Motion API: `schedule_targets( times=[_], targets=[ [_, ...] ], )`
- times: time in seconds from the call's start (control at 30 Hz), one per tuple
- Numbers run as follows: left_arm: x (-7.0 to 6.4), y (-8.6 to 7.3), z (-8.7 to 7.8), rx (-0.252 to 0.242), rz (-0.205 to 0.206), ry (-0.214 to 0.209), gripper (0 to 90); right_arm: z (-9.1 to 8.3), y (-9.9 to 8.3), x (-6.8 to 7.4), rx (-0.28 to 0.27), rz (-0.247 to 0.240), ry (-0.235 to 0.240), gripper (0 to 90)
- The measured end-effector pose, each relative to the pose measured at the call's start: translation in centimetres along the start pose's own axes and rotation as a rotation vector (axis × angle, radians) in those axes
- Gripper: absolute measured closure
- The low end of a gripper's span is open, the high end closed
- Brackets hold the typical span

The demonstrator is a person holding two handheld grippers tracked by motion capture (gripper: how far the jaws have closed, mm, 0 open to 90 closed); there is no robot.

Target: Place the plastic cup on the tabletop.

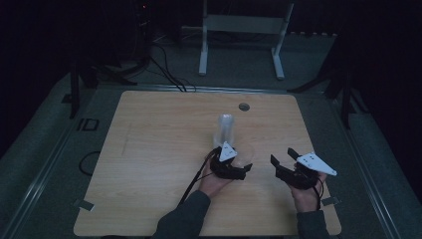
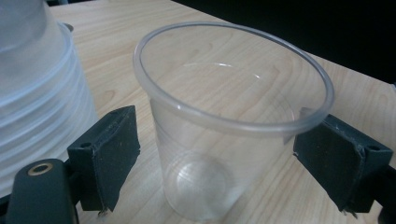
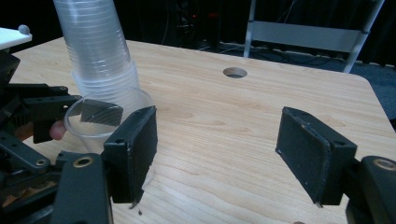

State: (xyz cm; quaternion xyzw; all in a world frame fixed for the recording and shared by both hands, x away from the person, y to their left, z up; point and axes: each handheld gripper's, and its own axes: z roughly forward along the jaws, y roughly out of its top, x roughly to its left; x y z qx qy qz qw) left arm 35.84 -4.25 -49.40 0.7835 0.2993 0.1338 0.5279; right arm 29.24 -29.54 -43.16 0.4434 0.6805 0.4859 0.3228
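A single clear plastic cup stands upright on the wooden table, just right of a tall stack of clear cups. My left gripper is open, with one jaw on each side of the cup. The right pad sits at the rim; the left pad stands a little off the wall. In the right gripper view the cup and stack sit at the left. My right gripper hovers open and empty to the cup's right.
A round cable hole is set in the table behind the stack. Beyond the far edge stand a white frame and black cables on the floor. The surroundings are dark.
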Motion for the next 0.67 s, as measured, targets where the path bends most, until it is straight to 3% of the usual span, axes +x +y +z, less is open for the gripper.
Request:
schedule_targets(
  times=[0.37,0.67],
  targets=[
    [0.3,-0.55,-0.78,0.021,-0.012,-0.017,14.6,0.0,-0.02,-0.02,0.001,0.0,0.0,28.7],
    [0.35,-0.73,-1.02,0.022,-0.025,0.0,14.6,-0.05,0.0,-0.09,-0.001,0.002,-0.001,28.7]
  ],
)
